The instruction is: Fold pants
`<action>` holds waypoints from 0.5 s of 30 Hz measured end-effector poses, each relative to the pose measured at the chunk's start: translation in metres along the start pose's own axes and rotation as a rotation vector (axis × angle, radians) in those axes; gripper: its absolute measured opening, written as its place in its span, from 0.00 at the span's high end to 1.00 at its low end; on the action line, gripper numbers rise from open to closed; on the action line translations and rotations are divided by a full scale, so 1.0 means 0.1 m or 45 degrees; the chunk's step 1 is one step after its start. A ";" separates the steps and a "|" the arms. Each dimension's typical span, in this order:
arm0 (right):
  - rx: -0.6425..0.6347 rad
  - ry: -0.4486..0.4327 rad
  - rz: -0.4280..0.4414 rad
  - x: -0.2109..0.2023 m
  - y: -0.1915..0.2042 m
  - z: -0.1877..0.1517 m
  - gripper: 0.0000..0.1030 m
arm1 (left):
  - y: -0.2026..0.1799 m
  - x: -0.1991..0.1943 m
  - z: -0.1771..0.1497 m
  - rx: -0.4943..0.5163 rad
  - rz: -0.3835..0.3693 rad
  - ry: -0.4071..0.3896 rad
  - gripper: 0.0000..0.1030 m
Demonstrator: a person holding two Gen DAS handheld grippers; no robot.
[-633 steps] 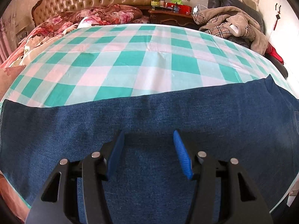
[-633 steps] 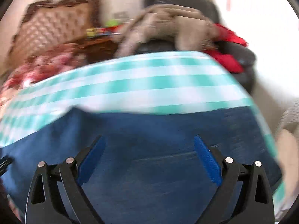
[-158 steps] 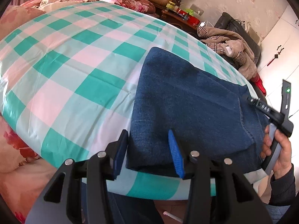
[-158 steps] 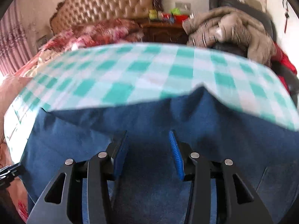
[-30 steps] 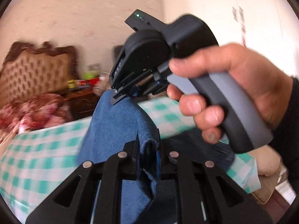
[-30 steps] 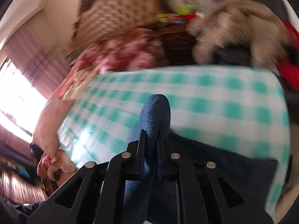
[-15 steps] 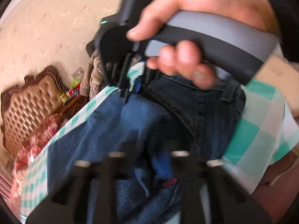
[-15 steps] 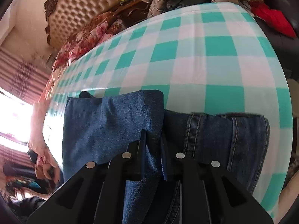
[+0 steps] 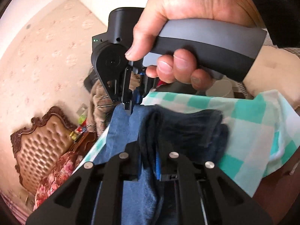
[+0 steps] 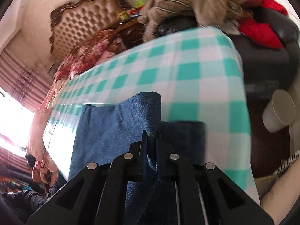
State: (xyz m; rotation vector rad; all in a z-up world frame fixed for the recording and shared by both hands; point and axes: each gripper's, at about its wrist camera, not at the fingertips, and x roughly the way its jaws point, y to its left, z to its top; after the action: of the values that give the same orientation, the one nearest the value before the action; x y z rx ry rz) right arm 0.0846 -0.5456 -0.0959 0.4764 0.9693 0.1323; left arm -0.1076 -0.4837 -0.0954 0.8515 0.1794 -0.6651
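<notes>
Denim pants [image 10: 116, 131] pinched, both tongs angled down

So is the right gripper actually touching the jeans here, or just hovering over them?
Touching. The right wrist view shows the right gripper with its jaws shut on a fold of the jeans; the denim runs up between them with no gap.

Daylight fills both views, bright and warm. In the right wrist view the window [image 10: 13, 123] at nine o'clock is blown out to white, washing glare over the near edge of the checked cloth [image 10: 187, 75]. Straight lines bow hard toward the dark circular rim (fisheye bending). Motion blur smears the denim [image 9: 187, 127] in the left wrist view and the headboard [image 10: 82, 18] at eleven o'clock. Shadows are soft.
</notes>
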 end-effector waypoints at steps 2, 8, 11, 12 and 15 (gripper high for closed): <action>0.029 0.000 -0.007 0.02 -0.12 -0.06 0.92 | -0.09 0.11 0.01 0.026 -0.023 -0.001 0.90; 0.092 -0.016 -0.004 0.17 -0.37 -0.28 0.92 | -0.26 0.31 -0.10 0.030 -0.223 0.047 0.73; 0.108 -0.044 0.001 0.18 -0.40 -0.34 0.92 | 0.10 0.13 -0.16 -0.121 -0.381 0.008 0.33; 0.110 -0.050 -0.007 0.17 -0.40 -0.35 0.92 | 0.27 0.04 -0.22 -0.168 -0.424 -0.001 0.33; 0.088 -0.073 -0.033 0.18 -0.38 -0.37 0.92 | 1.17 -0.17 -0.47 -0.503 -0.591 -0.003 0.30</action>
State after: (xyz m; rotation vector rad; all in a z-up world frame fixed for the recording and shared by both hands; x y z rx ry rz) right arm 0.0610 -0.5618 -0.1436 0.5286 0.9258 0.0615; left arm -0.0448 -0.3855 -0.0445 0.4267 0.4991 -1.0229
